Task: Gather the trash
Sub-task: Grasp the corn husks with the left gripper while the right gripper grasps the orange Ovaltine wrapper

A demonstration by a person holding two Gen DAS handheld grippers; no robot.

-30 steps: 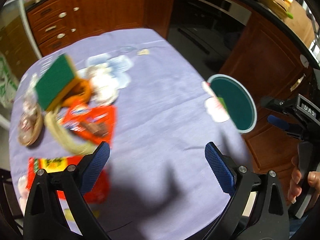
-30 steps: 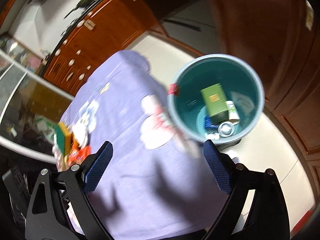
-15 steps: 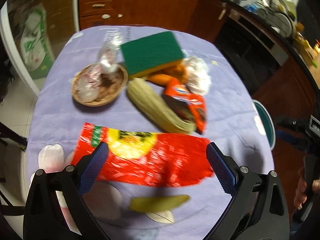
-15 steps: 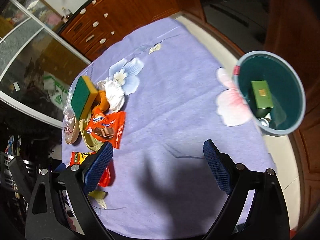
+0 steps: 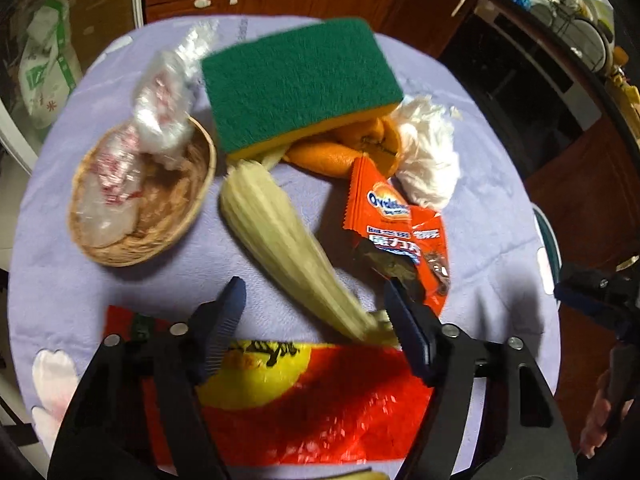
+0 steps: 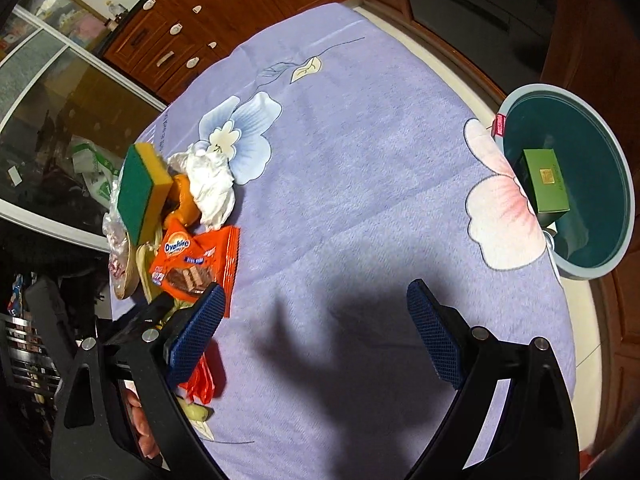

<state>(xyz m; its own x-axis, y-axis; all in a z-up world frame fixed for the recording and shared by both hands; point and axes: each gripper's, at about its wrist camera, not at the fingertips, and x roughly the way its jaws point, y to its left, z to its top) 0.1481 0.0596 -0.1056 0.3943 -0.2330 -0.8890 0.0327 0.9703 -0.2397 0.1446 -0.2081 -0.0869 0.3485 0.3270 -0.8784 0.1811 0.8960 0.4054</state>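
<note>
Lilac floral cloth (image 6: 360, 160) covers a round table in a kitchen with dark wooden cabinets (image 6: 188, 36).

Nearest in the left wrist view, the left gripper (image 5: 314, 308) points steeply down over the litter. Its jaws have just been closing and stand partly apart, with the thin end of a pale corn husk (image 5: 288, 240) between them; the pads do not press on it. Under the gripper lies a red and yellow bag (image 5: 304, 408). Just past the right fingertip is an orange Ovaltine wrapper (image 5: 396, 224), torn open. To the left sits a wicker bowl (image 5: 144, 240) holding crumpled clear plastic (image 5: 164, 108). Farther back, a green and yellow sponge (image 5: 300, 80) leans on orange peel (image 5: 344, 148), with a white tissue (image 5: 428, 160) beside the peel.

In the right wrist view, the right gripper (image 6: 316, 332) hangs with its fingers wide apart over bare cloth, gripping nothing. The litter pile is off to its left. Beyond the table's right edge stands a teal bin (image 6: 624, 184), with a green box (image 6: 546, 184) inside it.
</note>
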